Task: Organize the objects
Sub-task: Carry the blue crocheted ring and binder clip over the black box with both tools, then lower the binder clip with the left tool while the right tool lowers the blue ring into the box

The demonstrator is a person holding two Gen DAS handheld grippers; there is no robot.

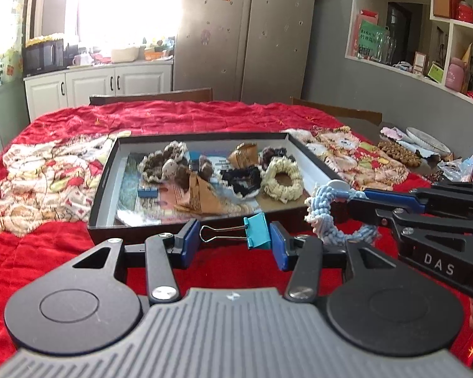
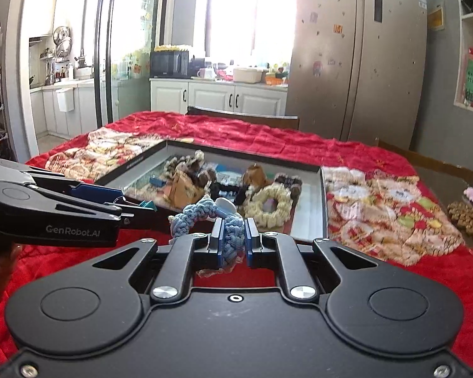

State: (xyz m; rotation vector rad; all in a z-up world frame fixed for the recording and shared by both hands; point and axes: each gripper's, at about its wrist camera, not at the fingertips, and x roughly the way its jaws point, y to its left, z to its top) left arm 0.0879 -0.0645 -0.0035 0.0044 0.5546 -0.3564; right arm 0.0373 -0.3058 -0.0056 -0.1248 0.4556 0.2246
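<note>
**Progress.** Judged well advanced: most loose items already lie inside the shallow black box (image 1: 101, 186), which stands in the middle of the surface (image 1: 63, 252) on its red quilted cover. Two items are held above the near edge of the surface, just short of the box's near wall, and are not yet placed. No other loose task item shows on the cover in front of the box.

**In hand**
- Left gripper (image 1: 233, 241): fingers partly spread, pinching one teal binder clip (image 1: 258, 230) across its length; the clip's body is against the right finger and its wire handles reach toward the left finger.
- Right gripper (image 2: 233, 239): fingers pressed nearly together, pinching one blue braided hair tie (image 2: 230, 242) with a white button; its loop hangs forward toward the box's near right corner.

**In the box, counted as far as visible**
- Cream scrunchie (image 1: 282, 178): one, near the right wall.
- Black scrunchie (image 1: 241, 178): one, beside the cream one.
- Dark scrunchie toward the far right: one, partly hidden.
- Brown fuzzy pieces with cream lace trim (image 1: 165, 160): a cluster toward the far left; exact number cannot be told.
- Kraft-paper cones (image 1: 201, 195): two, one near the middle front, one farther back.
- Blue binder clip (image 1: 148, 192): one at front left; a second dark one may sit mid-box, unclear.
- Printed sheets lining the floor: count unclear.

**Off to the side.** At the right edge of the surface: a plate, a beaded mat and a phone; whether these belong to the task cannot be told.

**Remaining.** Judged: set the clip and the hair tie into the box.
</note>
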